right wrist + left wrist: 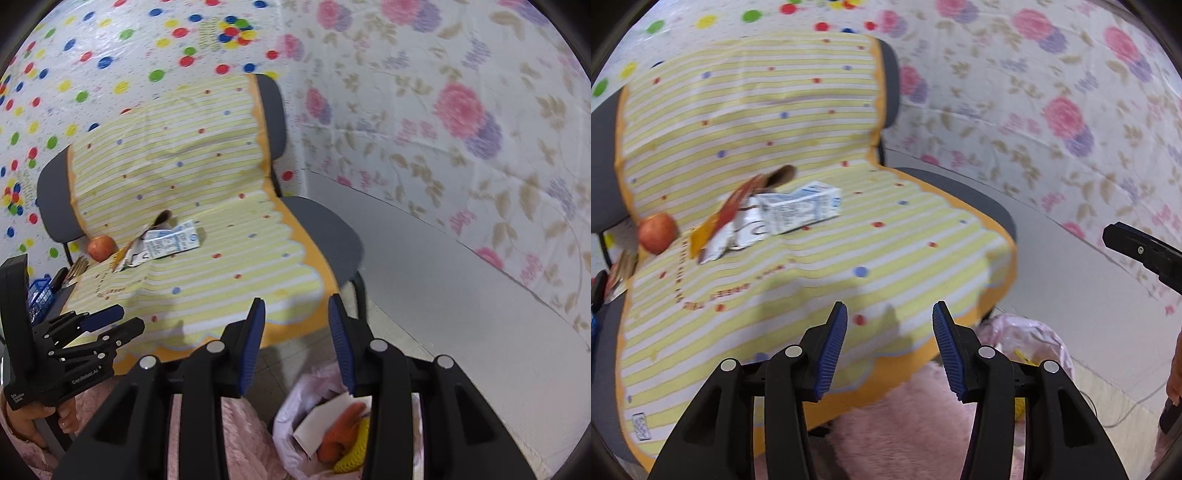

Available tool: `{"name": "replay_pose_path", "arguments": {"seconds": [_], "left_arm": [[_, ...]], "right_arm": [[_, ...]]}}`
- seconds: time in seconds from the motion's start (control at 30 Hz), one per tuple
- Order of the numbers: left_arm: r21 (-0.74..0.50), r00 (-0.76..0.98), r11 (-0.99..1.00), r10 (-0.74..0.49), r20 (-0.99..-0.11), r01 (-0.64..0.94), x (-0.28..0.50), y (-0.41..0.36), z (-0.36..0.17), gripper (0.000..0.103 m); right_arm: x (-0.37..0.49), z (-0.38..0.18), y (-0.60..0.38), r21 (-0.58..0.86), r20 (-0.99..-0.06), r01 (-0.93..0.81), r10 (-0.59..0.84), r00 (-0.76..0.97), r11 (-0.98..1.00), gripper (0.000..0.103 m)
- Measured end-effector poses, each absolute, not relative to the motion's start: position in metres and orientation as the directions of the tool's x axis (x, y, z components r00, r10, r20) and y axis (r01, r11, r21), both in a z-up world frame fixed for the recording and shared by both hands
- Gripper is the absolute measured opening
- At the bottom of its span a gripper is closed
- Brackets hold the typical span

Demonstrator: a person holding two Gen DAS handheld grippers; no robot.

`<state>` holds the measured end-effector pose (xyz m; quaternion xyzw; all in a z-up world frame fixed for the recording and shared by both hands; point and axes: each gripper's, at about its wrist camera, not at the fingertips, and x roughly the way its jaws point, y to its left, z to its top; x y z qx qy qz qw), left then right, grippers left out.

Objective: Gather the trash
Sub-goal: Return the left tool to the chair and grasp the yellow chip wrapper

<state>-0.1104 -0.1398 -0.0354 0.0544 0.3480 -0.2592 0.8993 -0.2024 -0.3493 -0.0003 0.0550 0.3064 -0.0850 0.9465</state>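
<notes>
1. On the chair (332, 236), which wears a yellow striped cover (229, 273), the trash sits bunched toward the back left of the seat.
2. That bunch: a white milk carton (801, 212) lying on its side, crumpled wrappers (727, 229) touching its left end, and something brown (781, 175) just behind them; can't tell what it is.
3. An apple (657, 233) sits left of the wrappers, at the cover's edge.
4. Below the chair's front right corner, a pink trash bag (332, 424) sits open with orange and yellow bits and a white scrap inside.
5. Left gripper (890, 343) hangs over the seat's front edge, jaws apart, nothing between them.
6. Right gripper (297, 339) hangs above the bag, jaws apart too, empty.
</notes>
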Motion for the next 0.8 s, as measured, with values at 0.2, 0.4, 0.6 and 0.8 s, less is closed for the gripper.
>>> {"name": "replay_pose_path", "arguments": {"seconds": [0.2,0.4,0.6,0.8], "left_arm": [[-0.077,0.693,0.924,-0.335,-0.638,0.375,-0.087,-0.093,-0.028,0.05],[-0.059,0.732,0.961,-0.244,-0.636,0.269,-0.07,-0.057,-0.023,0.05],[-0.05,0.75,0.983,-0.168,-0.64,0.177,-0.055,-0.023,-0.02,0.05],[-0.048,0.746,0.994,-0.103,-0.657,0.095,-0.036,0.005,-0.021,0.057]], "right_arm": [[-0.155,0.005,-0.309,0.031,-0.589,0.076,-0.043,0.807,0.997,0.035],[-0.117,0.003,-0.281,0.04,-0.599,-0.006,0.029,0.8,0.999,0.035],[-0.083,0.0,-0.257,0.054,-0.609,-0.072,0.09,0.788,0.996,0.035],[-0.048,-0.004,-0.234,0.067,-0.629,-0.125,0.139,0.765,0.99,0.04]]}}
